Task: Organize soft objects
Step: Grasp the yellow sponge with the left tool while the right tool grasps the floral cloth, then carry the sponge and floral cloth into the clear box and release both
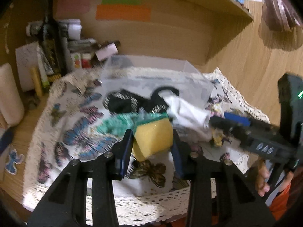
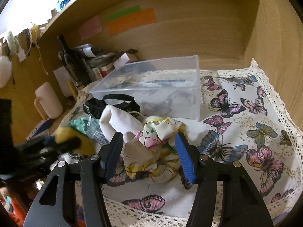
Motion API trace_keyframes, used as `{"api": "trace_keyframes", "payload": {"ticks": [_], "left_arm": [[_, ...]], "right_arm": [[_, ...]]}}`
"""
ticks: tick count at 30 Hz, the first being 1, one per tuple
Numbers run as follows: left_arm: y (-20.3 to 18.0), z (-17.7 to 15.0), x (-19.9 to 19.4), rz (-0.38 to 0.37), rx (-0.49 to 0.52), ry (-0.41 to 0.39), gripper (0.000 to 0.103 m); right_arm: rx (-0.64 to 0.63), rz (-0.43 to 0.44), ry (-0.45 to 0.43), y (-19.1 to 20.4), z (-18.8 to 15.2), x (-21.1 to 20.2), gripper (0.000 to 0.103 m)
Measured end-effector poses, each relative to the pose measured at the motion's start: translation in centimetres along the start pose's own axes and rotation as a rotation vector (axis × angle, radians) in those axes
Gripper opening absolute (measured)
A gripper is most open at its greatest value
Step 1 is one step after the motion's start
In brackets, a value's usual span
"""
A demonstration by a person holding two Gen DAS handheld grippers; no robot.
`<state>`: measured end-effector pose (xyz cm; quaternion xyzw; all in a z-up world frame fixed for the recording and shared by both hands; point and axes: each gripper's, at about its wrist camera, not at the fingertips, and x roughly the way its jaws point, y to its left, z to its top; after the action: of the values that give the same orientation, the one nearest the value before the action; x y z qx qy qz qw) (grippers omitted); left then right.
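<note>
My left gripper (image 1: 152,138) is shut on a yellow sponge with a green top (image 1: 153,134) and holds it above the butterfly cloth (image 1: 79,132). The sponge also shows blurred in the right wrist view (image 2: 70,134). My right gripper (image 2: 148,149) is open, its jaws on either side of a crumpled floral cloth (image 2: 157,138). Behind it lie a white cloth (image 2: 117,121), a black pouch (image 2: 115,104) and a teal knitted piece (image 2: 81,123). A clear plastic box (image 2: 151,90) stands behind the pile. The right gripper also shows in the left wrist view (image 1: 217,126).
A dark bottle (image 2: 70,56), papers and small boxes crowd the back left corner. A pink mug (image 2: 49,102) stands at the left. Coloured paper notes (image 2: 132,20) hang on the wooden back wall. A wooden side wall (image 2: 274,37) closes the right.
</note>
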<state>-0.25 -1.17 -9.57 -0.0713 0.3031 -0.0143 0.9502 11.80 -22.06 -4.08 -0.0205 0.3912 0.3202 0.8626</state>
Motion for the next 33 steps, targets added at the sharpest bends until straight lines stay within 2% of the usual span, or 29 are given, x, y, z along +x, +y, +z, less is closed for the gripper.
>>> {"api": "trace_keyframes", "payload": {"ticks": [1, 2, 6, 13, 22, 29, 33], "left_arm": [[0.2, 0.3, -0.5, 0.009, 0.000, -0.020, 0.039], [0.3, 0.6, -0.9, 0.018, -0.001, -0.038, 0.039], [0.9, 1.9, -2.3, 0.034, -0.004, -0.100, 0.039], [1.8, 4.7, -2.4, 0.024, -0.013, -0.159, 0.039], [1.9, 9.0, -1.2, 0.082, 0.018, -0.239, 0.039], [1.7, 11.8, 1.4, 0.109, 0.034, -0.227, 0.039], [1.7, 12.8, 4.2, 0.111, 0.045, -0.169, 0.039]], "right_arm": [[-0.004, -0.003, 0.008, 0.1, 0.1, 0.3, 0.034], [-0.006, -0.004, 0.015, 0.2, 0.1, 0.7, 0.021], [0.011, 0.002, 0.050, -0.2, -0.2, 1.7, 0.012], [0.010, -0.062, -0.031, -1.1, 0.4, -1.0, 0.012], [-0.053, -0.101, -0.146, -1.2, 4.7, -3.3, 0.012], [-0.135, -0.091, -0.205, -0.1, 8.5, -2.3, 0.012], [-0.173, -0.076, -0.200, 0.6, 10.6, -0.6, 0.012]]}}
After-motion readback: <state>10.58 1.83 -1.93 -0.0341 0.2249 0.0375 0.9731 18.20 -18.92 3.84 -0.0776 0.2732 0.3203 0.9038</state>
